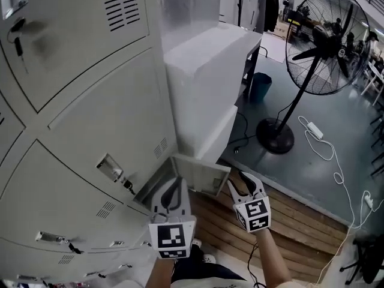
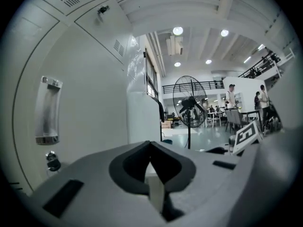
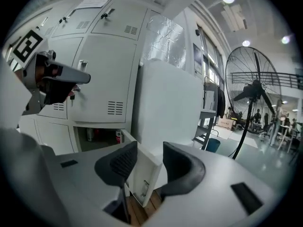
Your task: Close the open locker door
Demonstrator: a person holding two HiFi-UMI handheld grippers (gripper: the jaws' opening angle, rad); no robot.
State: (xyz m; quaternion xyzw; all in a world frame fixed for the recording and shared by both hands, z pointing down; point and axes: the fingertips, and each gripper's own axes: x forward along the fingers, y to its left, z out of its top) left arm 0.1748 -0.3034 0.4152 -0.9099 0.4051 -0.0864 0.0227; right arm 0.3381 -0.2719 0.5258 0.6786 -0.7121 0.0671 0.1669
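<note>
Door (image 1: pixel 201 174) looks light, stiff sheet metal; push flat on free edge. Left gripper (image 1: pixel 173 191) jaws together; right gripper (image 1: pixel 245 188) jaws apart, empty.

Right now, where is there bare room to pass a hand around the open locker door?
Free: the wooden planks between the open locker door and the grey floor, where the right hand-held gripper hovers, jaws apart. Crowded: white blocks stand close behind the door; a fan base and cables litter the grey floor.
</note>
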